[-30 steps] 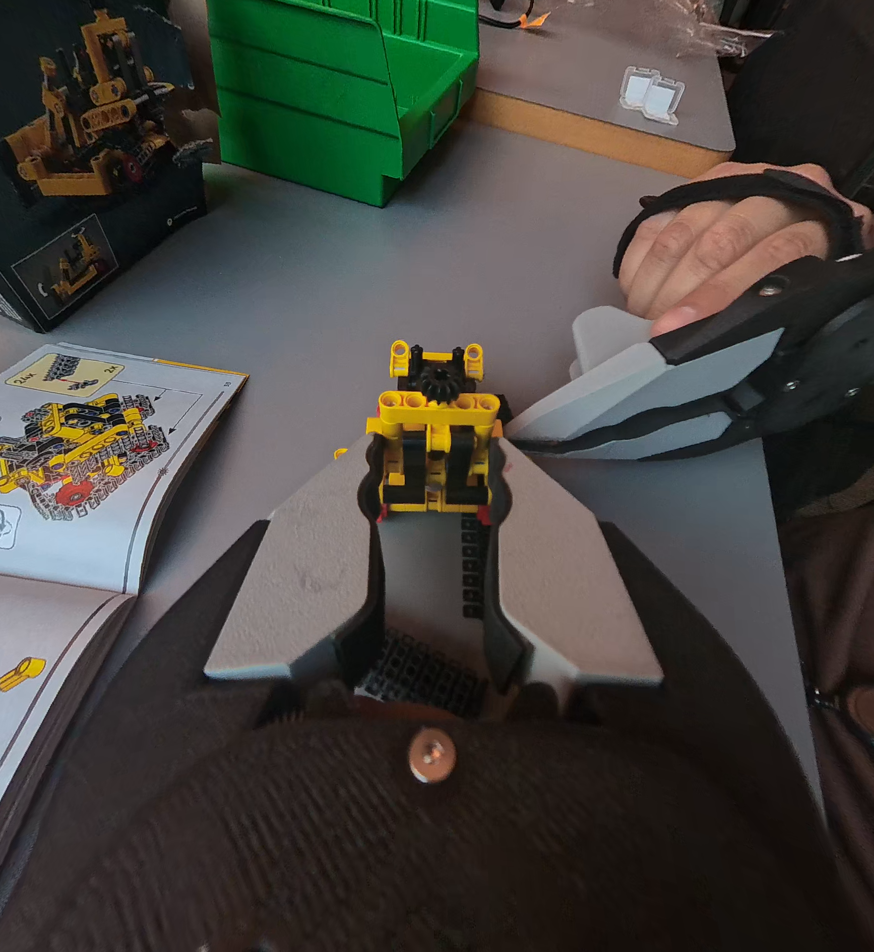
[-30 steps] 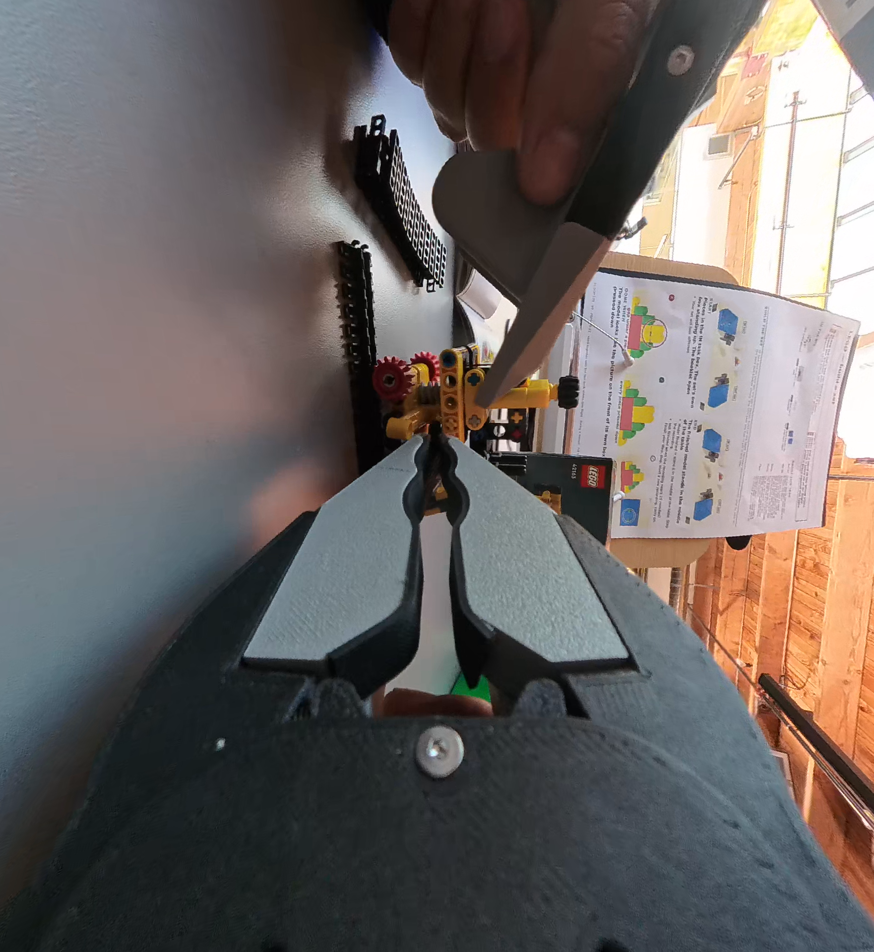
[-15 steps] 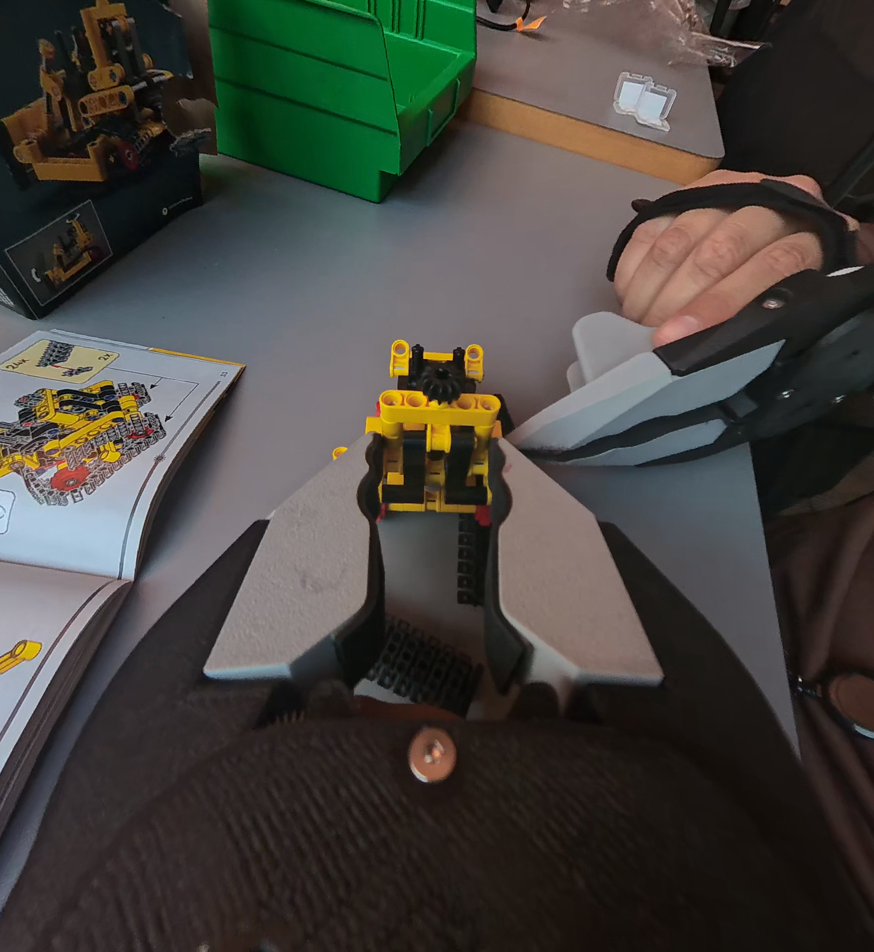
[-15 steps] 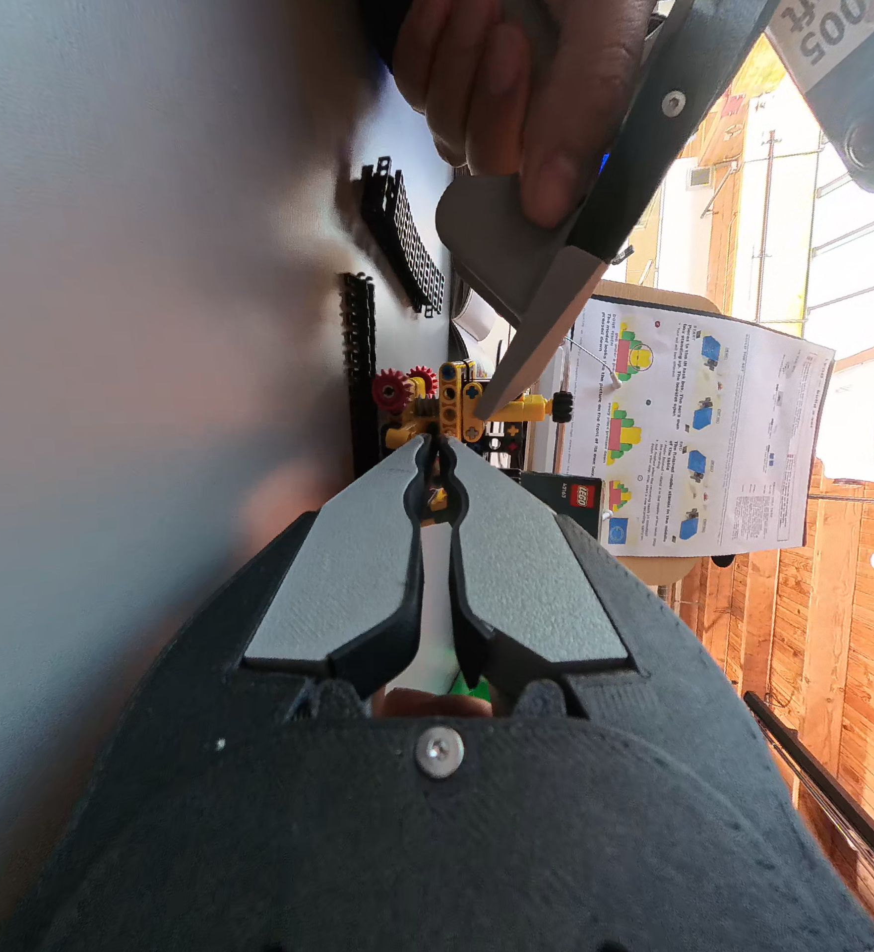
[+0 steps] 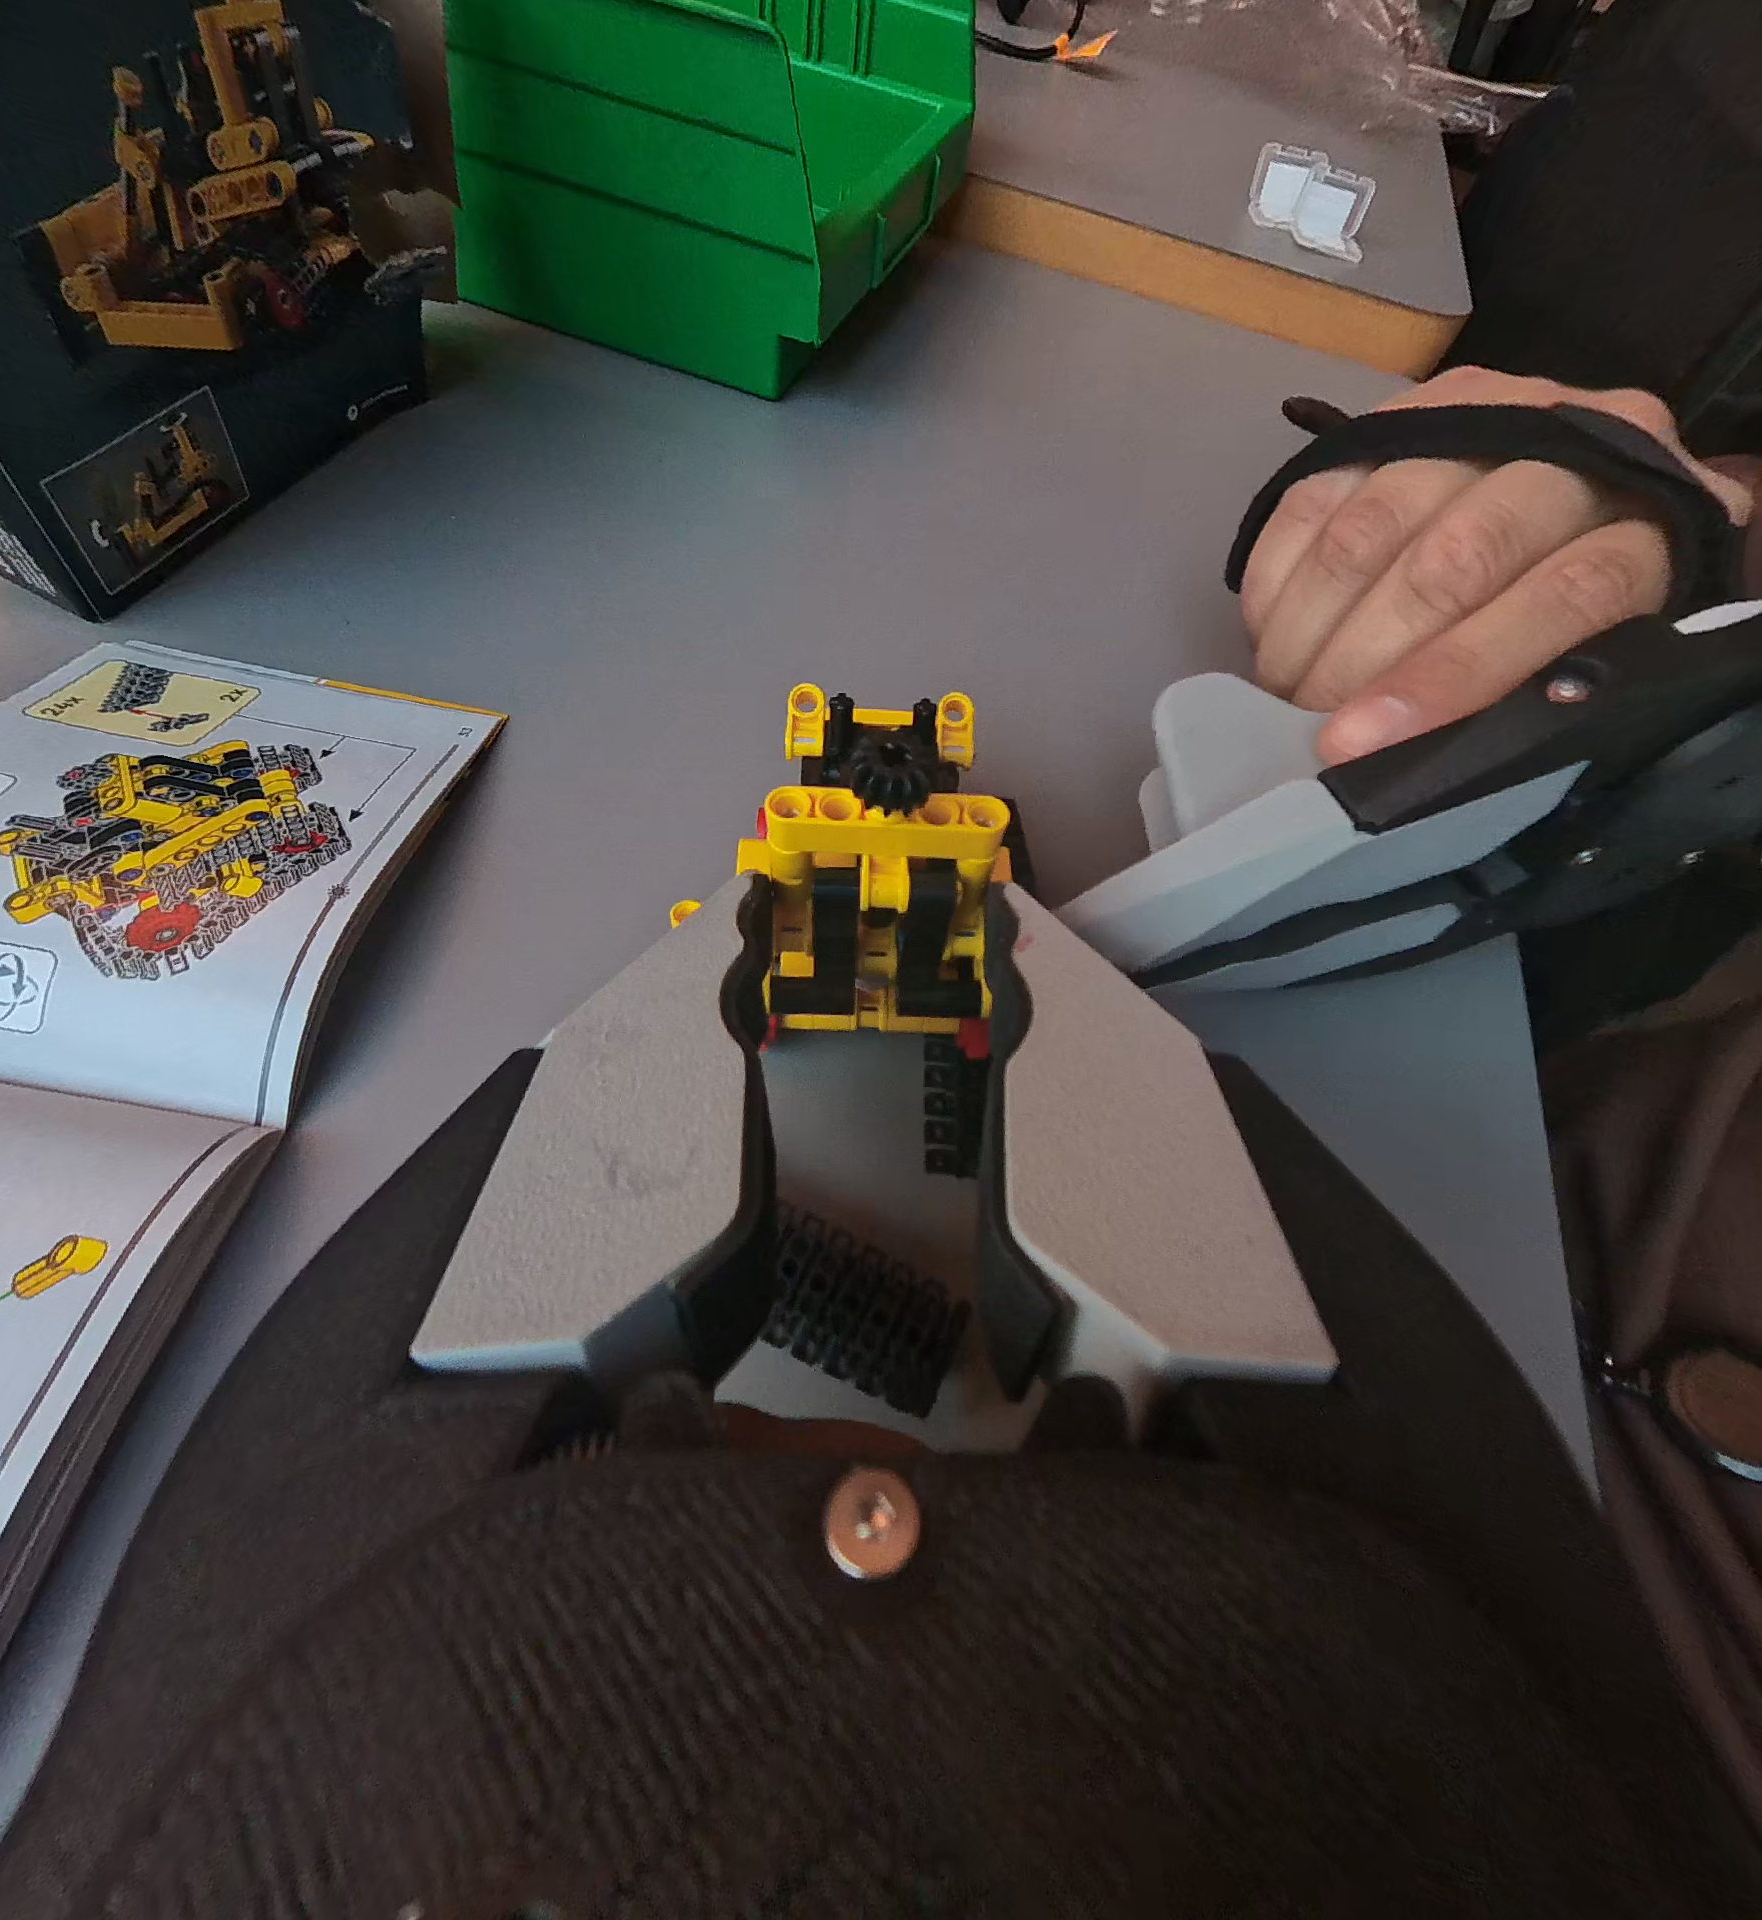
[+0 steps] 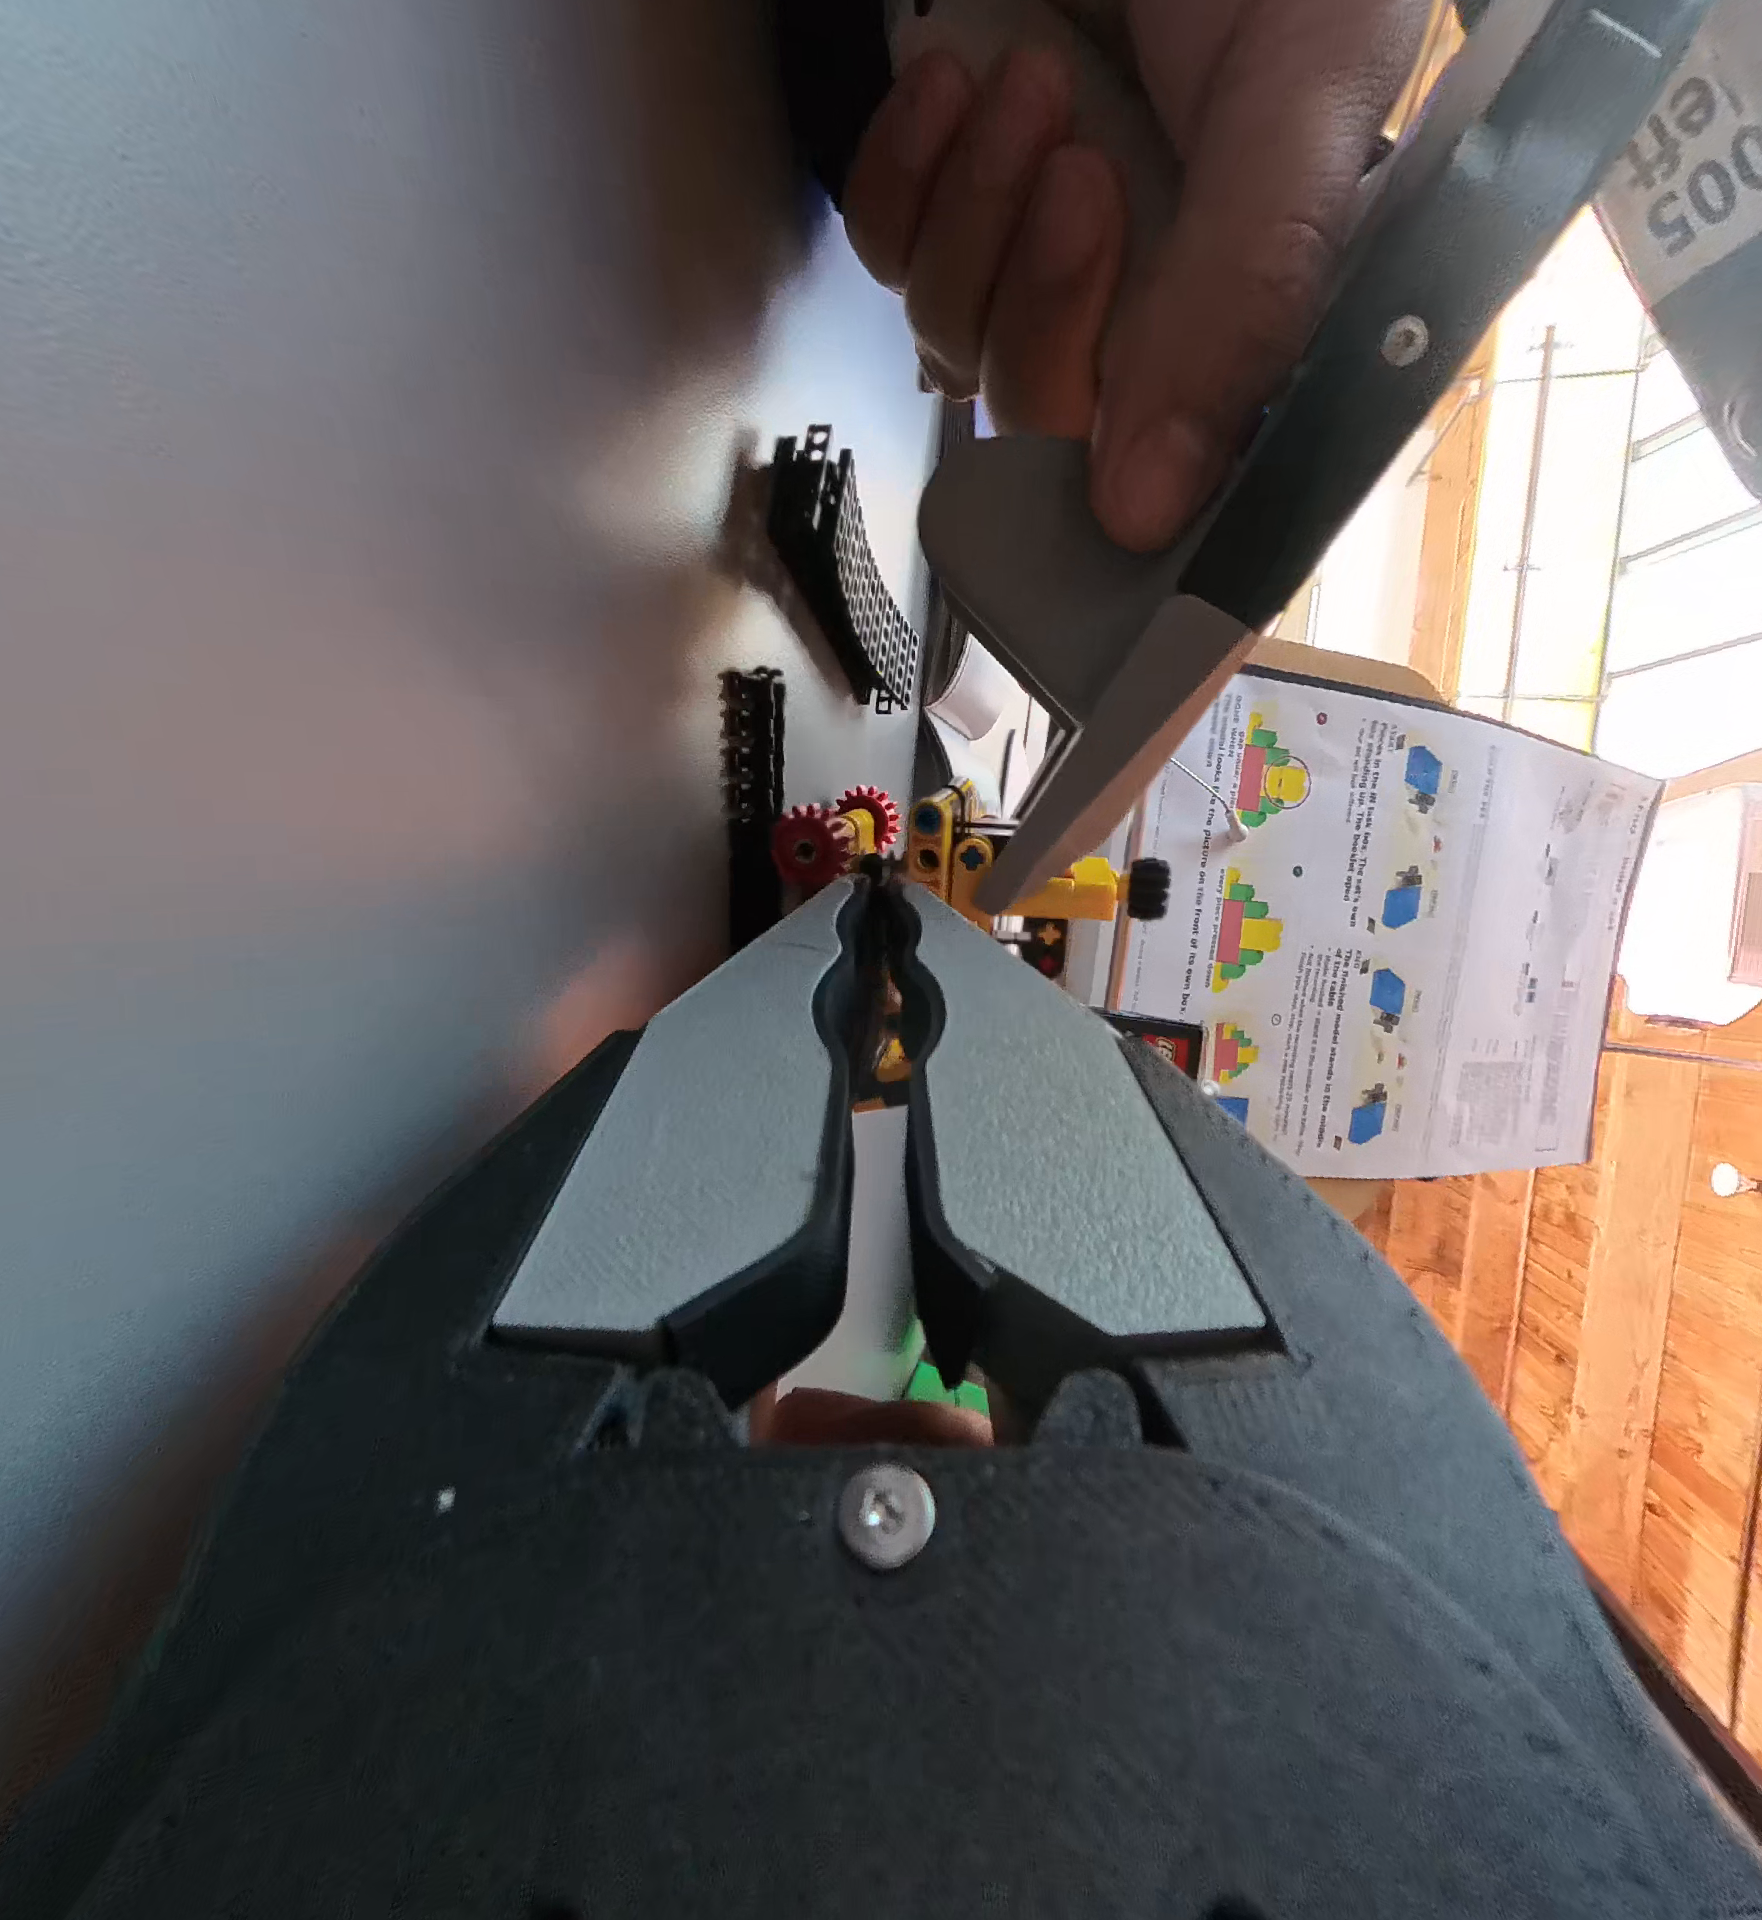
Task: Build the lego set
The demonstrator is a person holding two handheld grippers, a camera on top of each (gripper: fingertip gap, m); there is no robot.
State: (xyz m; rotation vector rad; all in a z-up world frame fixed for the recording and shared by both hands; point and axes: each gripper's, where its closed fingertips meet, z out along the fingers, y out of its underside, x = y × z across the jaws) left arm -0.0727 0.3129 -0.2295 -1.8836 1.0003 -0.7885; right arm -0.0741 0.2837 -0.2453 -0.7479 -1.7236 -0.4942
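Between the left gripper's (image 5: 872,961) pinching fingers at table centre sits the half-built yellow bulldozer chassis (image 5: 875,883), trackless, while the right gripper (image 6: 882,914) nips a small black piece; two black track strips (image 6: 846,582) lie unfitted nearby.

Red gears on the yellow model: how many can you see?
2, side by side: one at the model's end nearest the table, the other right beside it. More may be hidden behind the fingers.
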